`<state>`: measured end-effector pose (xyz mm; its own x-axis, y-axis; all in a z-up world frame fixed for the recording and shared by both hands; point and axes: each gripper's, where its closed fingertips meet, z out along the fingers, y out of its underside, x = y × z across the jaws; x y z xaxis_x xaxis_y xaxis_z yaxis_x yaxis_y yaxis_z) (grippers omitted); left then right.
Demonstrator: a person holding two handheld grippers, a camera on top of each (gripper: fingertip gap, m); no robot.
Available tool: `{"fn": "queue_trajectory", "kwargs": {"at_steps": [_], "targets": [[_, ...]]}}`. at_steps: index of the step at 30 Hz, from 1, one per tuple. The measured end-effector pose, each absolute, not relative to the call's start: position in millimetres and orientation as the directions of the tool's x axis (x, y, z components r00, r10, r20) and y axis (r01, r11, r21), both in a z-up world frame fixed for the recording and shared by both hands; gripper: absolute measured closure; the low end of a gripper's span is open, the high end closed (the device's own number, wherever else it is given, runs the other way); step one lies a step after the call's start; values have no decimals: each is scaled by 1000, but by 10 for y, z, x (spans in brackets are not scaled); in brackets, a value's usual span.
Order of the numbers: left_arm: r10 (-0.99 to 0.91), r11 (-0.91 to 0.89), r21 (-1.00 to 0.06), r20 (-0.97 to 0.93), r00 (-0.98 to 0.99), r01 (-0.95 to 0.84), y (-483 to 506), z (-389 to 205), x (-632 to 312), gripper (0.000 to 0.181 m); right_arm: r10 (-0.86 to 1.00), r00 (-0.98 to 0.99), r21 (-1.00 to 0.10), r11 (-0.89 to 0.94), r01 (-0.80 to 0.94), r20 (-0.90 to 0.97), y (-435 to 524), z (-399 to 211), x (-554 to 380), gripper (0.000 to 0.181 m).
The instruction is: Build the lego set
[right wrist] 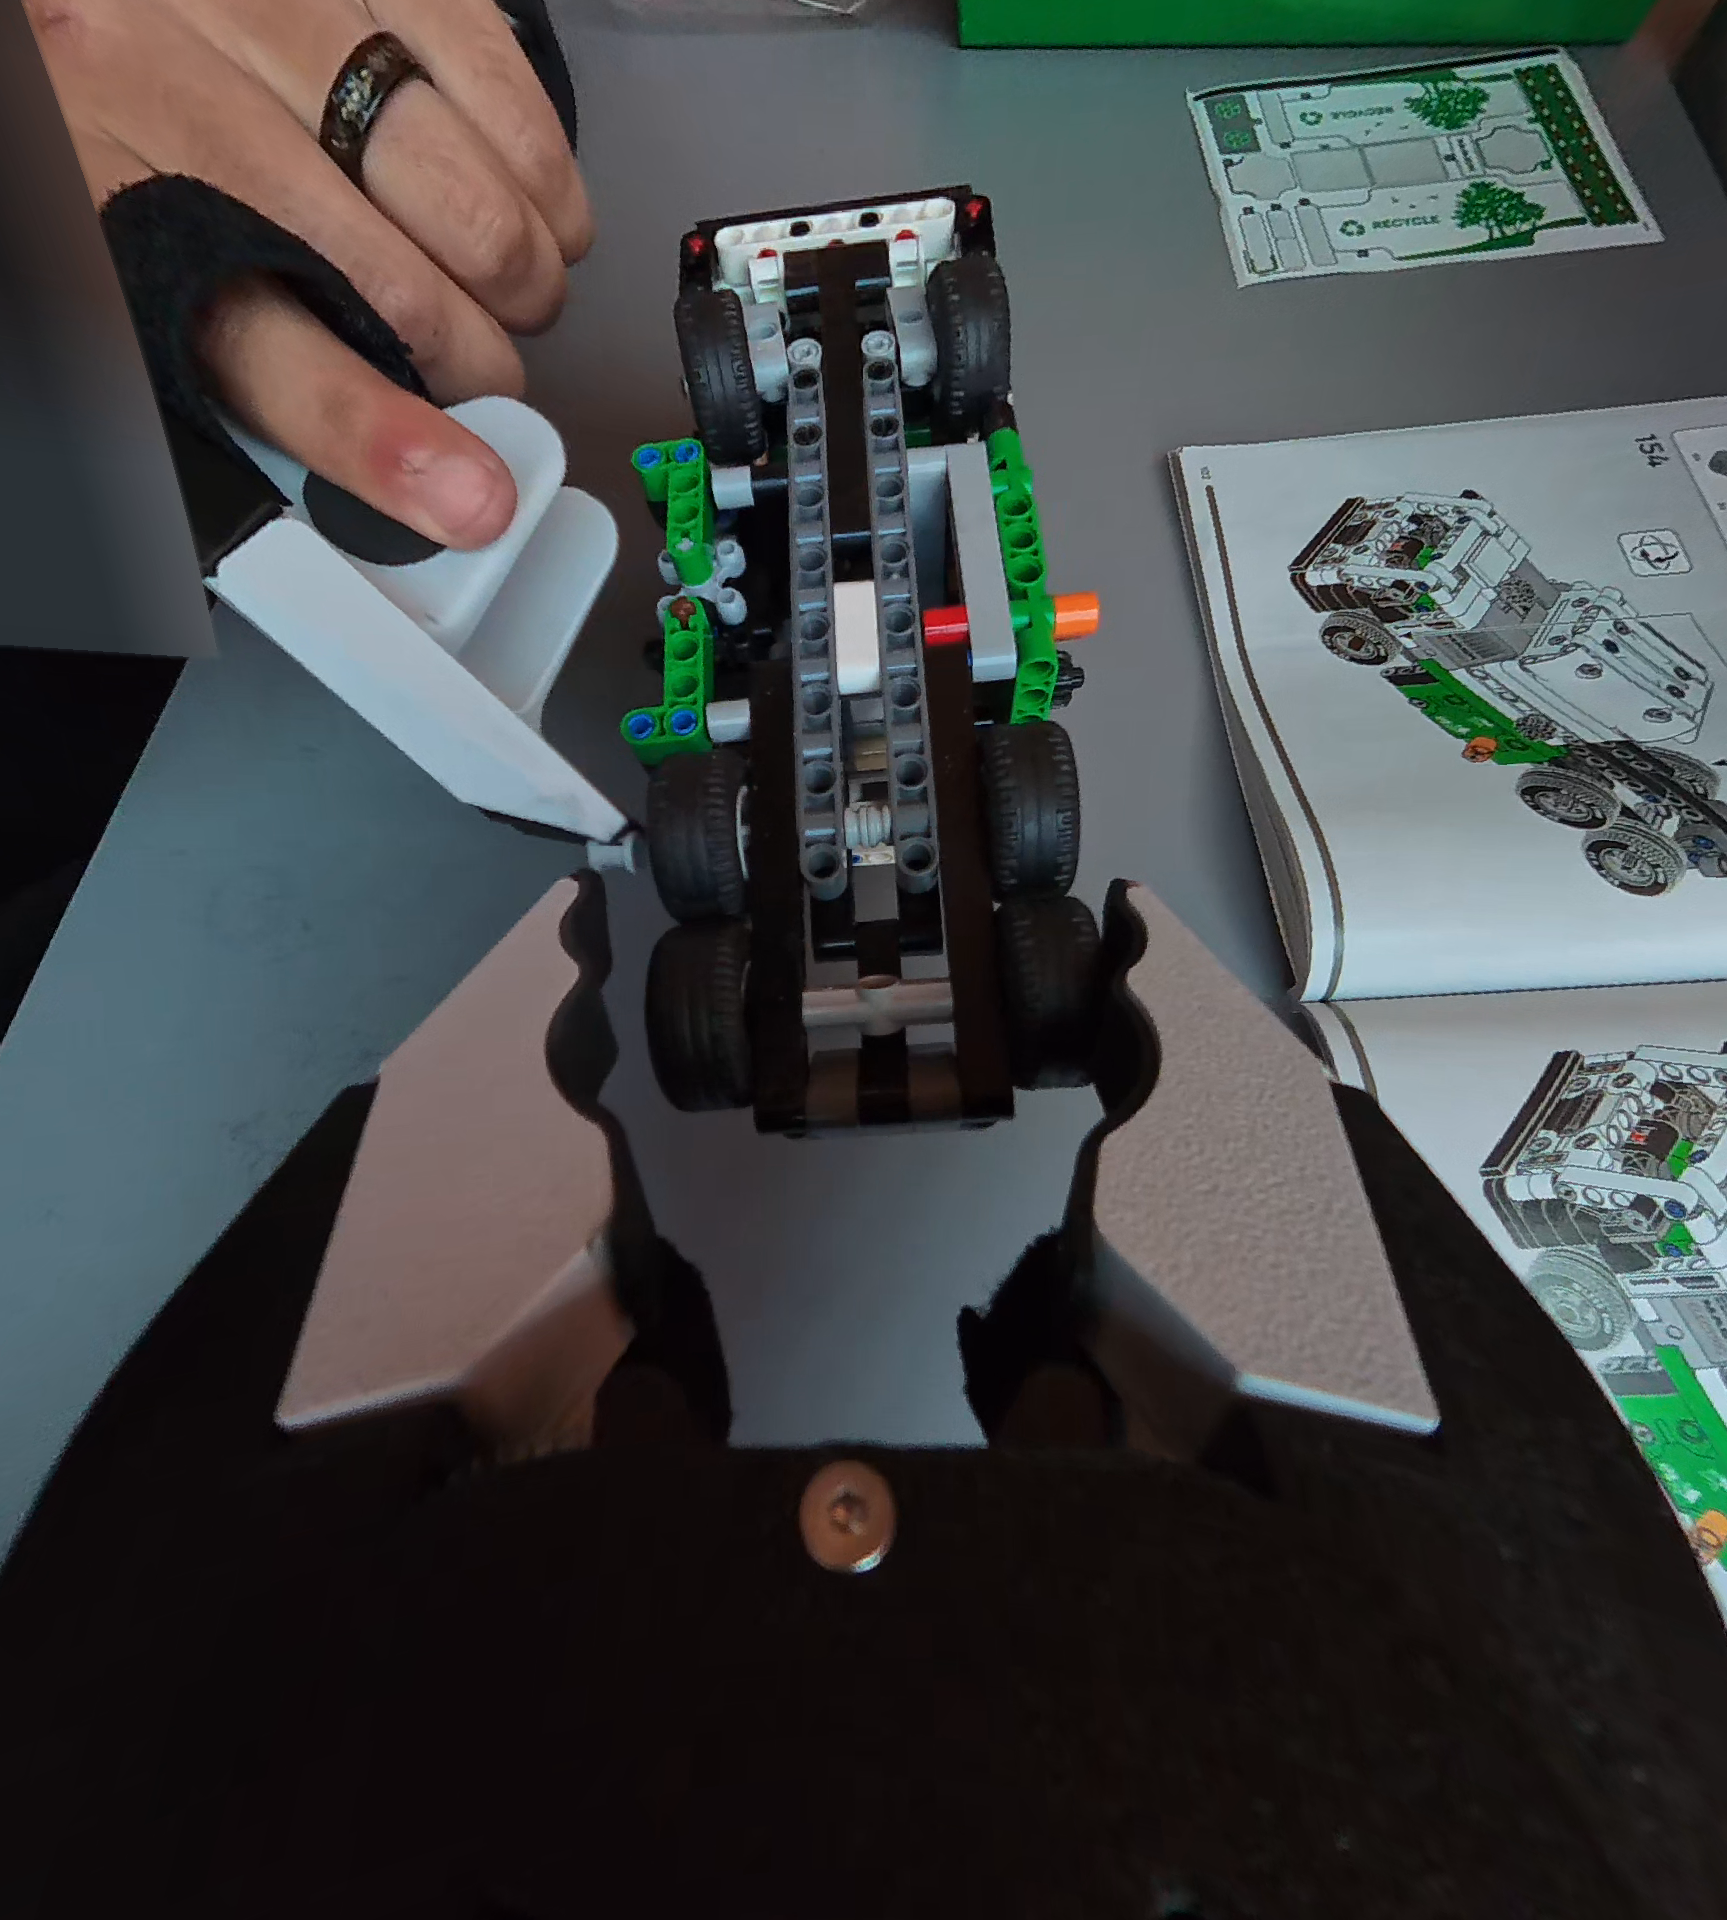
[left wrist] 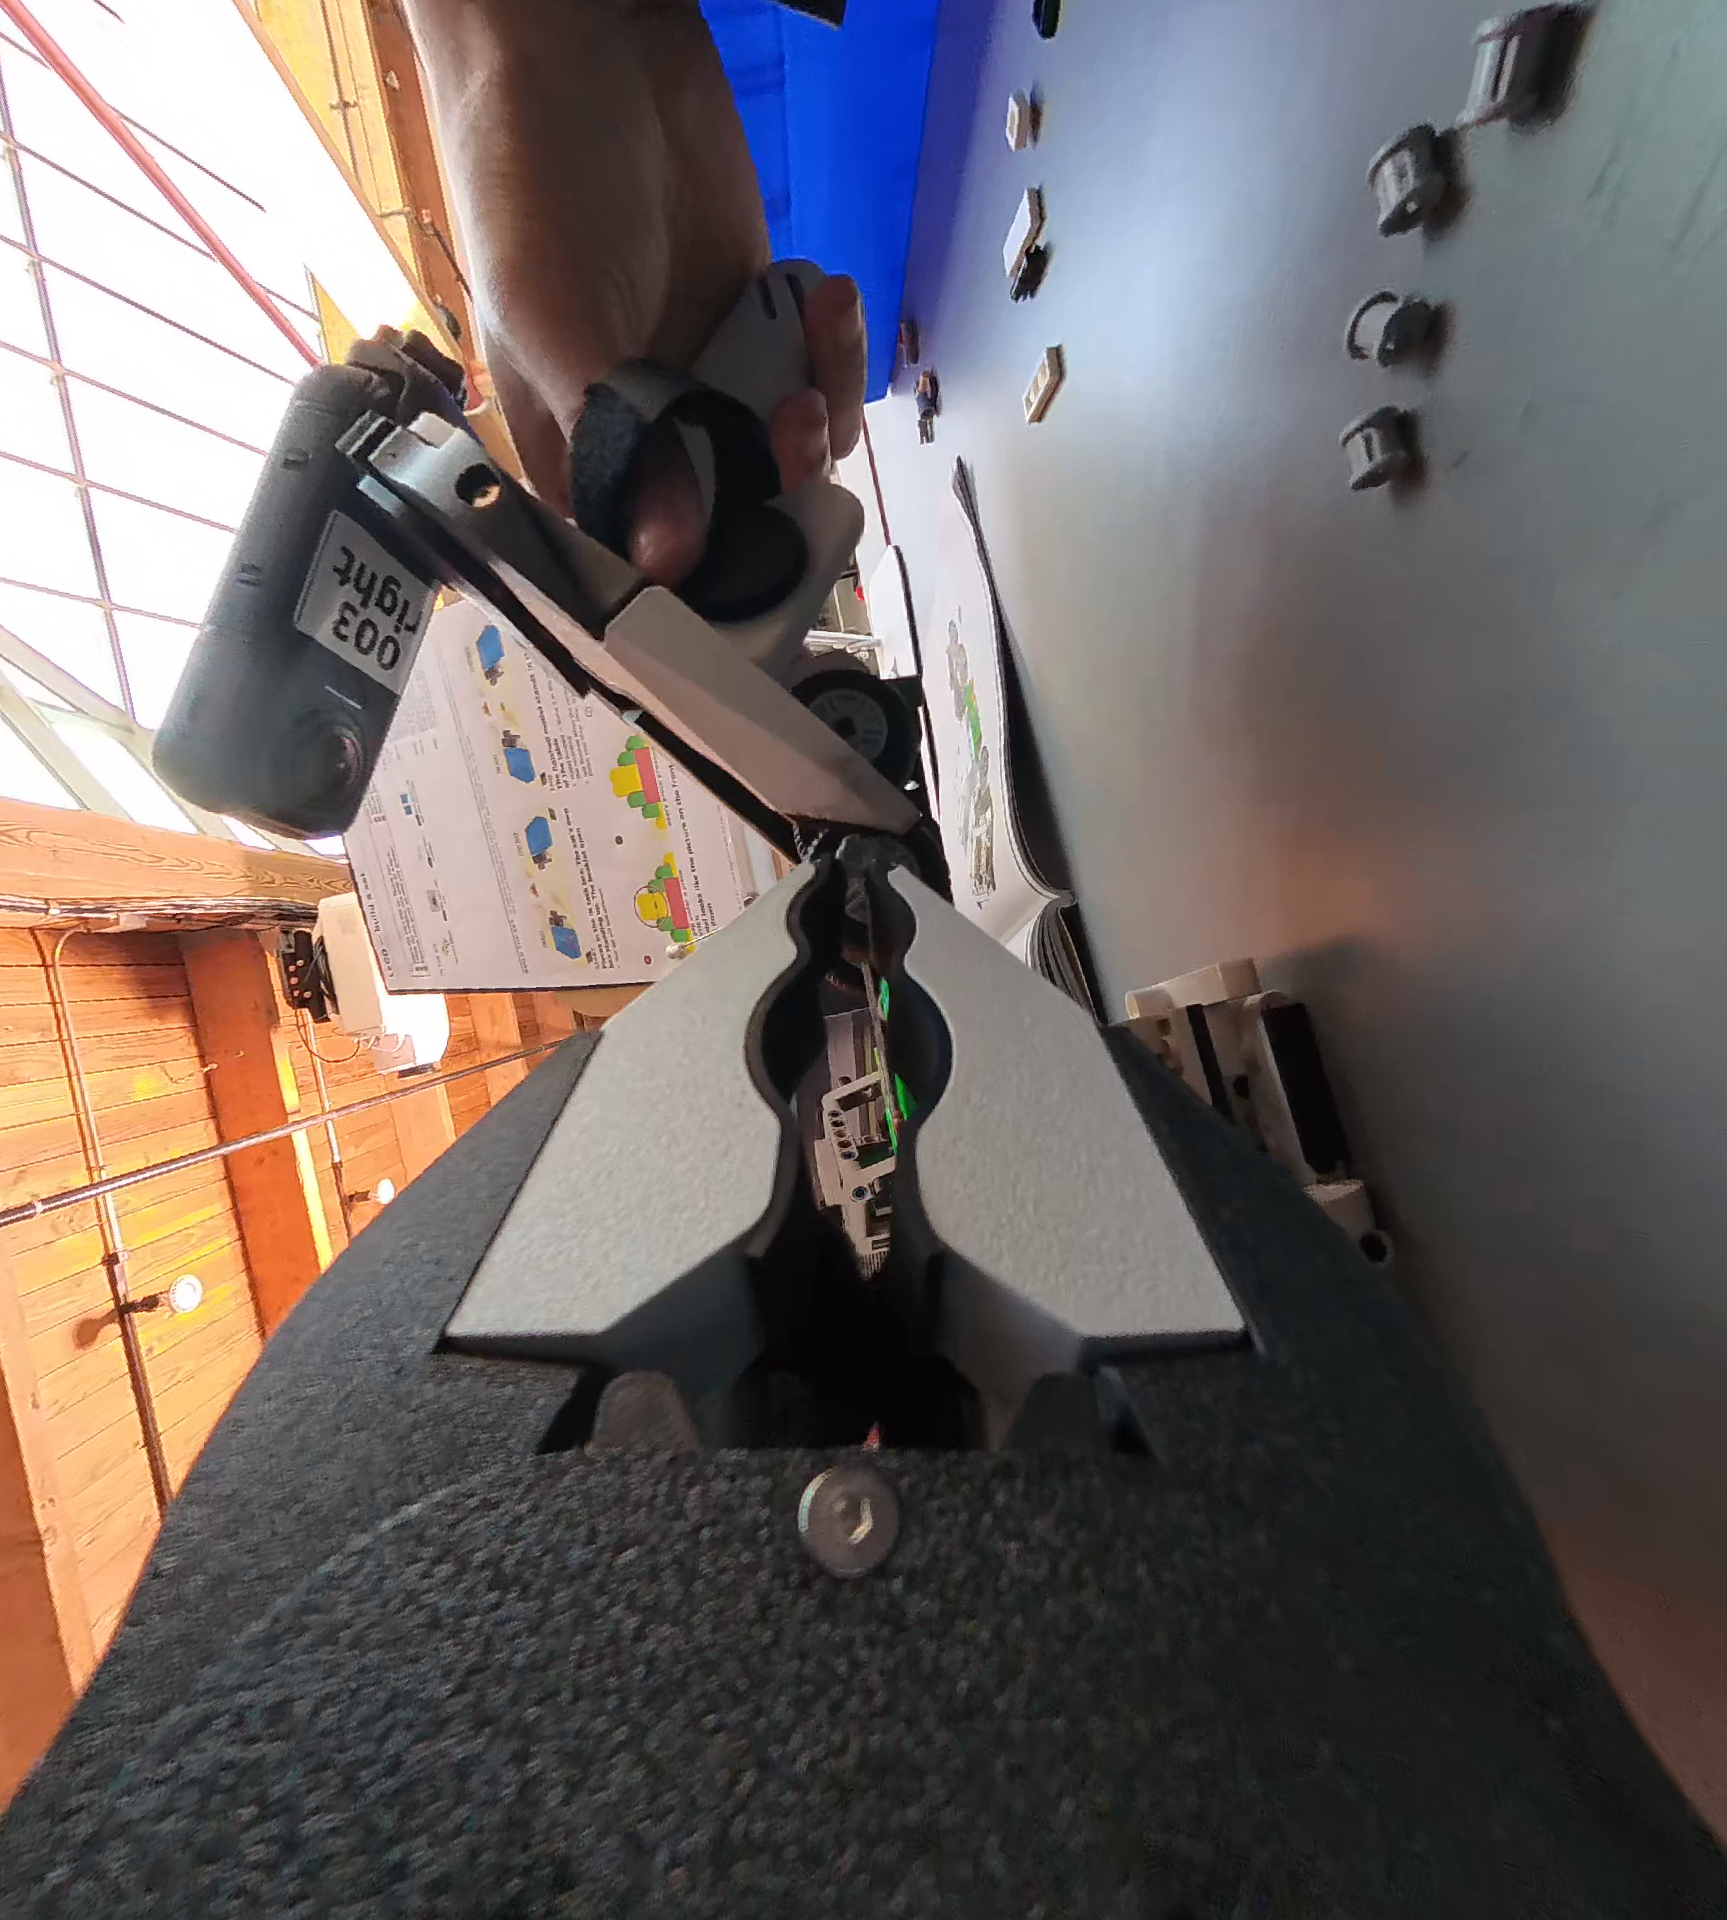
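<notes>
The lego truck point(right wrist: 854, 665) lies upside down on the grey table point(right wrist: 215, 987), black and grey beams up, green side frames, several black wheels. My right gripper point(right wrist: 854, 894) is open, one finger on each side of the truck's near wheels. My left gripper point(right wrist: 620, 831) comes in from the upper left, shut on a small light-grey pin point(right wrist: 615, 854) right beside a near left wheel. In the left wrist view my left gripper point(left wrist: 854, 883) pinches the pin point(left wrist: 854, 857), with the truck point(left wrist: 859, 1132) behind the fingers and the right gripper point(left wrist: 890, 821) just above.
An open instruction booklet point(right wrist: 1524, 707) lies right of the truck, a sticker sheet point(right wrist: 1410, 166) and a green box point(right wrist: 1295, 21) behind it. Loose black tyres point(left wrist: 1410, 177), small parts point(left wrist: 1030, 239) and a white and black sub-assembly point(left wrist: 1254, 1070) lie on the table. A printed sheet point(left wrist: 547, 810) stands behind.
</notes>
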<state>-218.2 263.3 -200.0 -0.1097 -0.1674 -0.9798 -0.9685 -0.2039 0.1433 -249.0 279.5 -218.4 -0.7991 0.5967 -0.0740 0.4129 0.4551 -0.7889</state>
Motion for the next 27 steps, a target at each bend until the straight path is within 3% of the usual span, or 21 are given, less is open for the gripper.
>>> {"fn": "queue_trajectory", "kwargs": {"at_steps": [8, 16, 23, 27], "targets": [[-183, -197, 137, -978, -101, -971, 2621, -2055, -2188, 180, 601, -796, -788, 457, 412, -68, 2796, -2160, -2485, 83], [-159, -194, 135, -982, -105, -972, 2623, -1948, -2218, 181, 761, -643, -819, 422, 389, 87, 2932, -1974, -2433, 79], [-166, -188, 132, -981, -101, -973, 2667, -1992, -2241, 181, 872, -475, -925, 270, 267, 118, 2991, -1869, -2206, 111], [-182, -186, 144, -977, -110, -972, 2670, -2060, -2251, 181, 867, -490, -910, 269, 316, 86, 2959, -1976, -2118, 112]]}}
